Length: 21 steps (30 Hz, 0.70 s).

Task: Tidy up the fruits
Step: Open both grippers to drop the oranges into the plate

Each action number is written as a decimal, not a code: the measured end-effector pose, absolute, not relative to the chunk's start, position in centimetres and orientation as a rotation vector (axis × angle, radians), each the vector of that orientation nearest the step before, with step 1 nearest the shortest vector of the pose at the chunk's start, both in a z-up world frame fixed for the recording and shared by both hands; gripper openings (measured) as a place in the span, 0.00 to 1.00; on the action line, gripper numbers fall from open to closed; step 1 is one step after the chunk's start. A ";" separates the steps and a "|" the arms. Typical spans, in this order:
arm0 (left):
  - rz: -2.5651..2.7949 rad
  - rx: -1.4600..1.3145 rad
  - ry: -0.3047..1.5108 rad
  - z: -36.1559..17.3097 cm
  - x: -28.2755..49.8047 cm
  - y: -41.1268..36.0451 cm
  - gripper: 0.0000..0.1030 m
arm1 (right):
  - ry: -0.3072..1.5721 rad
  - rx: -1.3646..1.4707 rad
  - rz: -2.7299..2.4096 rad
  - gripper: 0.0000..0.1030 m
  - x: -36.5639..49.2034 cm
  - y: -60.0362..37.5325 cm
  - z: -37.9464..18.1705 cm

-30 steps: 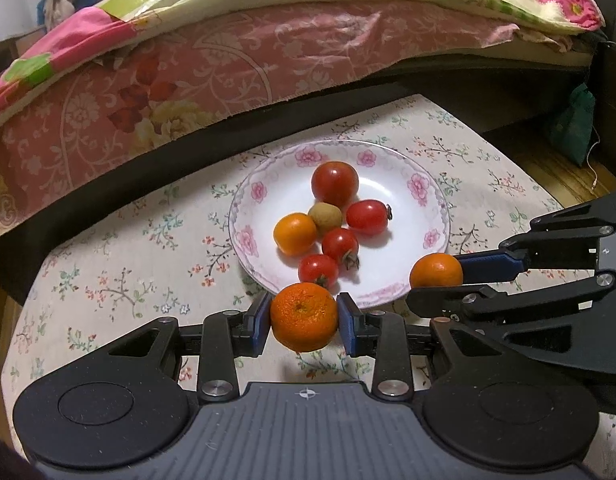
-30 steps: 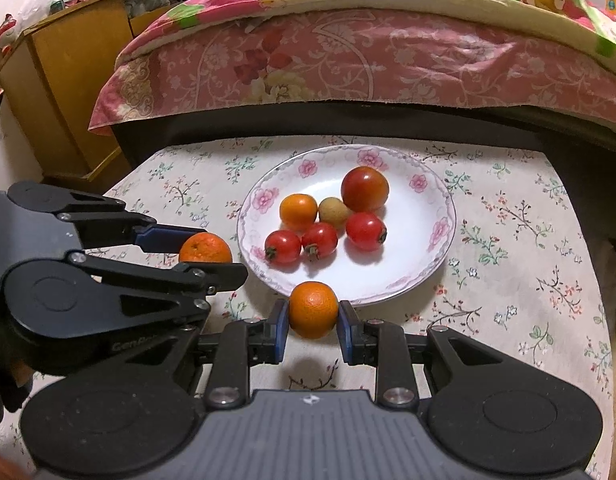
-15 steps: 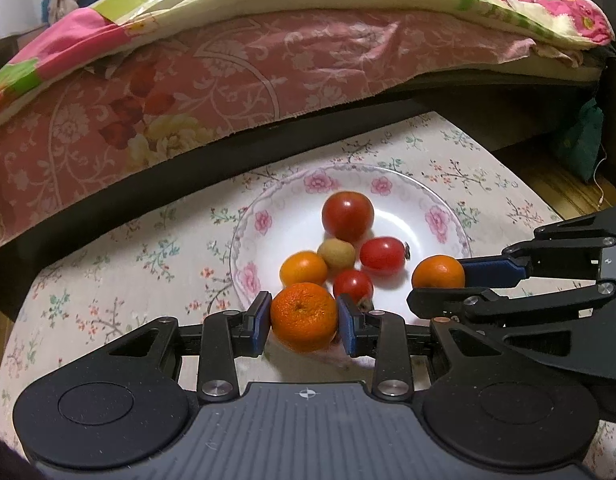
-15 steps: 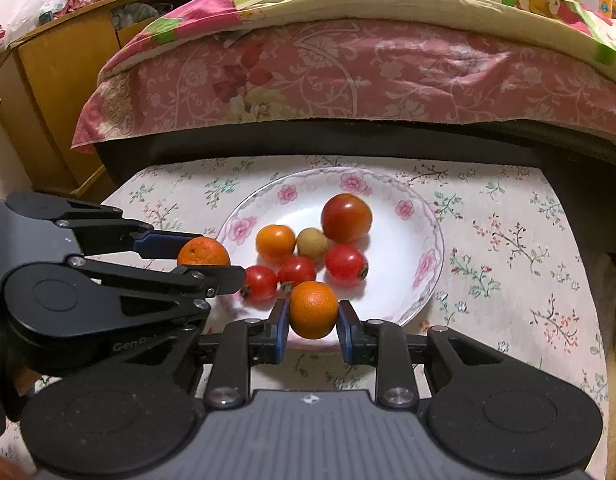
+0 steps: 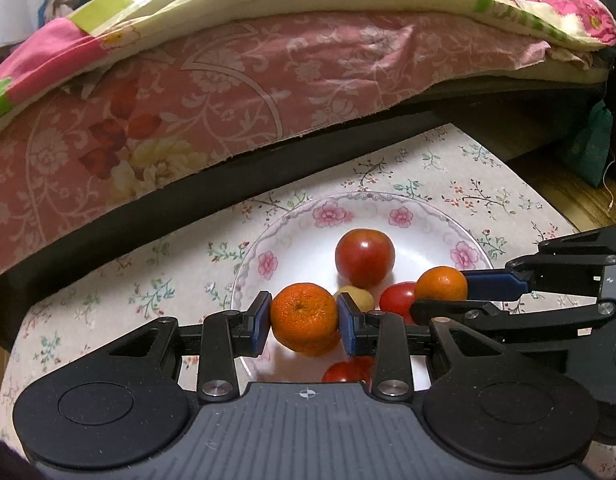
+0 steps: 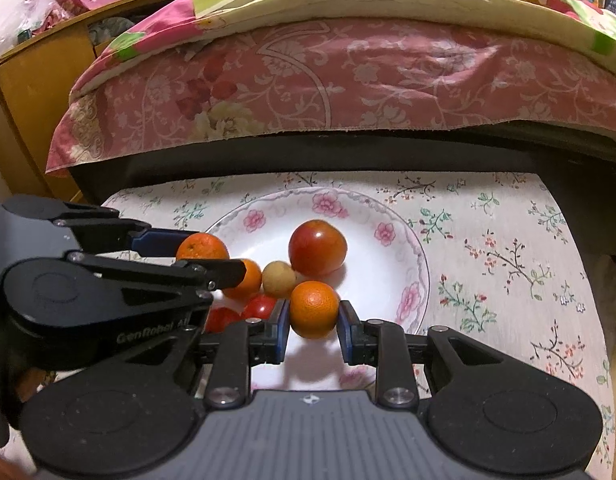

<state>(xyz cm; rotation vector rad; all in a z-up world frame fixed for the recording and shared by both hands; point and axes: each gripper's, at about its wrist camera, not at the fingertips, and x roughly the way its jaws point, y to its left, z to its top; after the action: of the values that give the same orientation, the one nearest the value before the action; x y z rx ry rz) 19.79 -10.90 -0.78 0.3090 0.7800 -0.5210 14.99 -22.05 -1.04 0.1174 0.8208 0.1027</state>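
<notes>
Both grippers hang over the flowered plate [image 5: 264, 264]: left gripper [image 5: 304, 322] fingers clamp a mandarin [image 5: 304, 318], right gripper [image 6: 312, 320] fingers clamp an orange [image 6: 313, 309] (tomatoes beneath).

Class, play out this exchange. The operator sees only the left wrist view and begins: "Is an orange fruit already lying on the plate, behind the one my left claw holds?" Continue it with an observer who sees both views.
Observer: Yes. The right wrist view shows a small orange fruit on the plate, beside a tan round fruit.
Operator: Does my right claw grip squarely?
Observer: The right claw has both blue pads against its mandarin.
Operator: What stands left of the bed?
Observer: A yellow wooden cabinet.
</notes>
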 end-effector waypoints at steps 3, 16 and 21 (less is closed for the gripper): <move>-0.521 0.300 0.779 -0.9 20.2 -11.0 0.41 | 0.818 0.119 0.093 0.26 15.4 -22.4 -1.4; -0.503 0.292 0.781 -1.1 20.9 -10.9 0.50 | 0.803 0.151 0.073 0.27 16.4 -23.3 -1.7; -0.504 0.285 0.777 -0.9 20.7 -10.8 0.53 | 0.801 0.150 0.069 0.28 16.5 -23.5 -1.7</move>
<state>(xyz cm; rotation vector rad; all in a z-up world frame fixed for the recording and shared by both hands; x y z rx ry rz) 20.68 -10.82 -0.86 0.2848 0.7765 -0.5043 16.46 -23.46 -1.74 0.1503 0.8011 0.0690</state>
